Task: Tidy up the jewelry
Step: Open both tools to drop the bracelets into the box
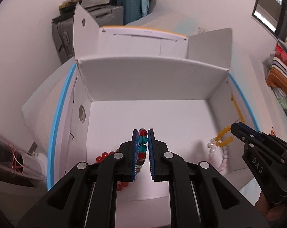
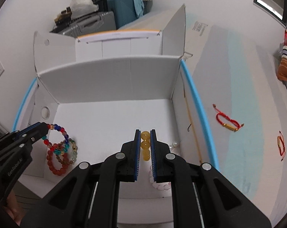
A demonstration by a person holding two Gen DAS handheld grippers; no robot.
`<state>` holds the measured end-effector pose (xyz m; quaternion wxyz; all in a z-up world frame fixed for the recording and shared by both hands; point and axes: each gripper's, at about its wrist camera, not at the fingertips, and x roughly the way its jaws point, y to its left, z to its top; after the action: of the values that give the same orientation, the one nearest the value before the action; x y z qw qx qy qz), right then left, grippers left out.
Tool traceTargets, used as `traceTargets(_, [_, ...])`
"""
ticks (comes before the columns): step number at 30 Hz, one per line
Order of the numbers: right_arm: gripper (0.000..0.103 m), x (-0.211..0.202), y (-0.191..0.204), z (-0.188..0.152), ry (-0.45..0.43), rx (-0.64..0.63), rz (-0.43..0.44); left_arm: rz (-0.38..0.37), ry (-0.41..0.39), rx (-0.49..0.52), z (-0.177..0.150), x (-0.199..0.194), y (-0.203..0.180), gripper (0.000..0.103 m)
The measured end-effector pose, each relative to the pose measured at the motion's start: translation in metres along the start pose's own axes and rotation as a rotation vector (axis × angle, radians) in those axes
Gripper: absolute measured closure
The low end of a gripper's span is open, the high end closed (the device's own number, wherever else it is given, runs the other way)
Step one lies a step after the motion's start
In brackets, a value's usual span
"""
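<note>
While both claws hang over the open white box (image 2: 109, 83), its raised flaps wall three sides.
Left wall: blue-edged flap (image 1: 59, 117) close beside the left claw (image 1: 142, 133), little side room.
Left claw: clenched on a multicoloured bead bracelet (image 2: 56, 133); red bead bracelet (image 2: 55, 163) lies on the floor below it.
Middle: bare box floor, widest free space.
Right claw (image 2: 145, 133): clenched on a yellow bead bracelet (image 1: 222, 138); pale pink bracelet (image 1: 224, 159) lies beneath.
Right wall: blue edge (image 2: 198, 102) near.
Surface outside: two red cord bracelets (image 2: 227, 120), well apart from the box.
</note>
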<state>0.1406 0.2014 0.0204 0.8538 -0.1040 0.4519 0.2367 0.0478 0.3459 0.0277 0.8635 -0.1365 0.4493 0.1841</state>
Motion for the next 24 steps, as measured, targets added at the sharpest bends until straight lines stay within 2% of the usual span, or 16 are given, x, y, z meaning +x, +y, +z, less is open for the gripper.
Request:
traceTargets(6, [0.094, 0.021, 0.003, -0.003, 0.072, 0.012, -0.023, 0.028, 0.059, -0.003, -0.001, 0.023, 0.005, 0.093])
traceTargets(19, [0.093, 0.027, 0.011, -0.009, 0.087, 0.0, -0.018, 0.042, 0.087, 0.008, -0.003, 0.031, 0.004, 0.091])
traceTargets(20, [0.093, 0.025, 0.011, -0.009, 0.082, 0.001, -0.016, 0.046, 0.09, 0.004, -0.004, 0.03, 0.004, 0.089])
traceTargets(22, [0.09, 0.023, 0.012, -0.009, 0.078, -0.002, -0.015, 0.047, 0.08, -0.003, -0.004, 0.025, 0.003, 0.074])
traceTargets(24, [0.072, 0.019, 0.012, -0.009, 0.067, 0.0, -0.003, 0.062, 0.063, -0.009, -0.004, 0.021, 0.004, 0.046])
